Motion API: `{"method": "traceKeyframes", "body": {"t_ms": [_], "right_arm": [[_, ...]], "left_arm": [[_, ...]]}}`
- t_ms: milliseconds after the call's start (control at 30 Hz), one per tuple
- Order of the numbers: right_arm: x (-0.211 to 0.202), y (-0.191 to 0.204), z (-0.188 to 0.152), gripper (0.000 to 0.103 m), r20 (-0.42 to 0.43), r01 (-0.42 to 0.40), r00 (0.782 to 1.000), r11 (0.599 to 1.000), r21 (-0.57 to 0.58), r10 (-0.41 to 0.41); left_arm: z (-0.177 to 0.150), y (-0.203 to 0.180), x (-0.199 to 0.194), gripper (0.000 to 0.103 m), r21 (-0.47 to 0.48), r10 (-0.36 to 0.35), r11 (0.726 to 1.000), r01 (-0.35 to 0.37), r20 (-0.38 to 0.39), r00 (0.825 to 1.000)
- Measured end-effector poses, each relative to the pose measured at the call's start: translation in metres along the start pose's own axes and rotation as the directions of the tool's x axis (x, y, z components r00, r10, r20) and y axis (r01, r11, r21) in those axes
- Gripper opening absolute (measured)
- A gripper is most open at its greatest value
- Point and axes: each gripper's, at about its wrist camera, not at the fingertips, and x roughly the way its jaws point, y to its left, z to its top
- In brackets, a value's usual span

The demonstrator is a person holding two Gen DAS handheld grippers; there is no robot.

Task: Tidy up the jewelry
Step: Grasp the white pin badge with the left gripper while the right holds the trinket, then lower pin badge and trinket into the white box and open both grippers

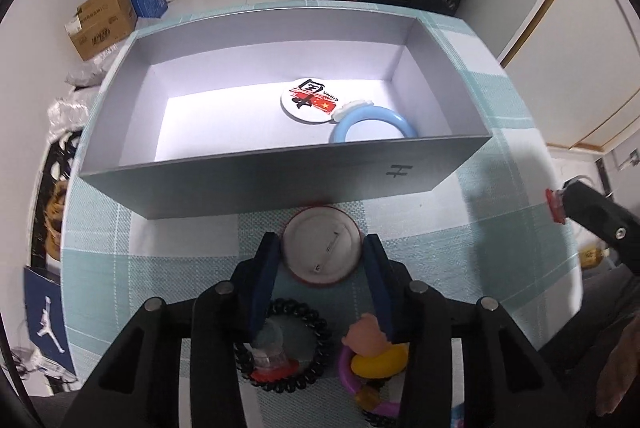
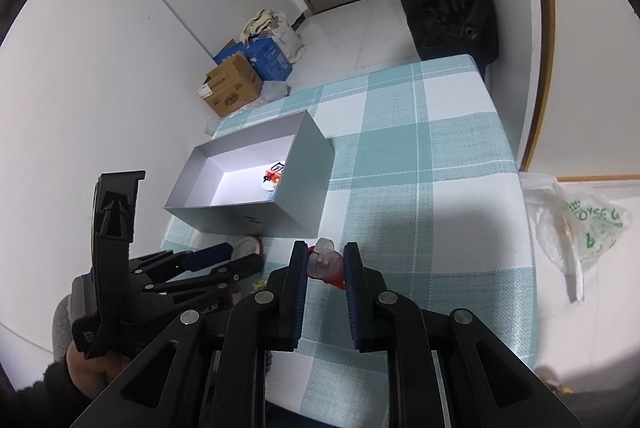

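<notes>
Left wrist cam sits low and close, looking straight over its own fingers at the near long wall of the grey box (image 1: 256, 184), table's far edge beyond. Right wrist cam hangs higher and further back toward the table's right side, tilted, facing the same box (image 2: 296, 188) from an angle. Both share the box and checked tablecloth (image 2: 440, 164).
</notes>
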Motion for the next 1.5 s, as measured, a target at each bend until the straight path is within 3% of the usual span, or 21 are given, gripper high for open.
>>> {"method": "traceKeyframes", "body": {"t_ms": [333,433,833,1033,1500], "right_arm": [[0.002,0.010,0.001,0.017,0.009,-0.010,1.000,1.000,-0.019,0.011],[0.005,0.015,0.003,0.017,0.008,-0.018,1.000,1.000,-0.025,0.018],[0.012,0.048,0.021,0.017,0.015,-0.072,0.997,0.993,-0.090,0.074],[0.014,0.065,0.040,0.017,0.017,-0.089,0.996,0.986,-0.144,0.093],[0.045,0.077,0.090,0.017,-0.009,-0.127,0.992,0.967,-0.220,0.128]], "left_arm": [[-0.007,-0.007,-0.025,0.037,0.014,-0.058,0.998,0.058,0.062,0.996],[-0.009,-0.006,-0.038,0.037,0.019,-0.070,0.998,0.068,0.118,0.991],[0.015,0.010,-0.075,0.037,-0.016,-0.140,0.988,0.152,0.313,0.940],[0.027,0.022,-0.073,0.037,-0.068,-0.168,0.977,0.202,0.338,0.926],[0.059,0.047,-0.057,0.037,-0.173,-0.241,0.937,0.303,0.305,0.921]]}}
